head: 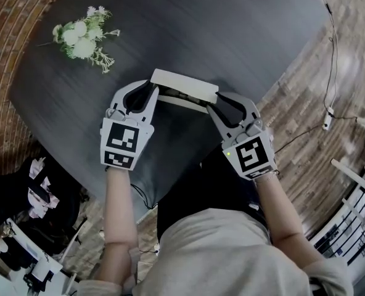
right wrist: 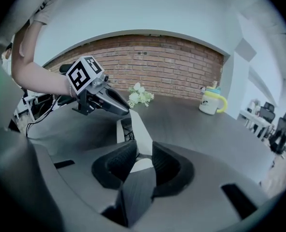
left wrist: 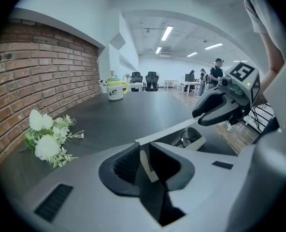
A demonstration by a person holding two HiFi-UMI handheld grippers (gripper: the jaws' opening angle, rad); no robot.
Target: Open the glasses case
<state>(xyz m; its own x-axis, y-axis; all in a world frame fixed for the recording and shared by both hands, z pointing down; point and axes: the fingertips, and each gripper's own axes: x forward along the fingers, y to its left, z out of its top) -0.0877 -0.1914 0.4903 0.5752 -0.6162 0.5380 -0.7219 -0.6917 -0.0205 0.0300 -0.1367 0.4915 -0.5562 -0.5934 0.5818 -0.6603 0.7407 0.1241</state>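
Note:
A cream glasses case (head: pixel 184 85) lies near the front edge of the dark table (head: pixel 232 36), its lid raised a little above the base (head: pixel 181 102). My left gripper (head: pixel 153 95) is shut on the case's left end; in the left gripper view a cream edge (left wrist: pixel 149 166) sits between the pads of the left gripper (left wrist: pixel 145 162). At the case's right end my right gripper (head: pixel 212 108) is shut on the lid. In the right gripper view the lid (right wrist: pixel 139 132) runs between the ribbed pads of the right gripper (right wrist: pixel 143 159). Dark glasses (left wrist: pixel 189 138) show inside the gap.
A bunch of white flowers (head: pixel 84 39) lies at the table's far left. A white and yellow mug (left wrist: pixel 115 89) stands far back by the brick wall (left wrist: pixel 32 76). The table's front edge is just below the grippers, with wooden floor (head: pixel 306 122) to the right.

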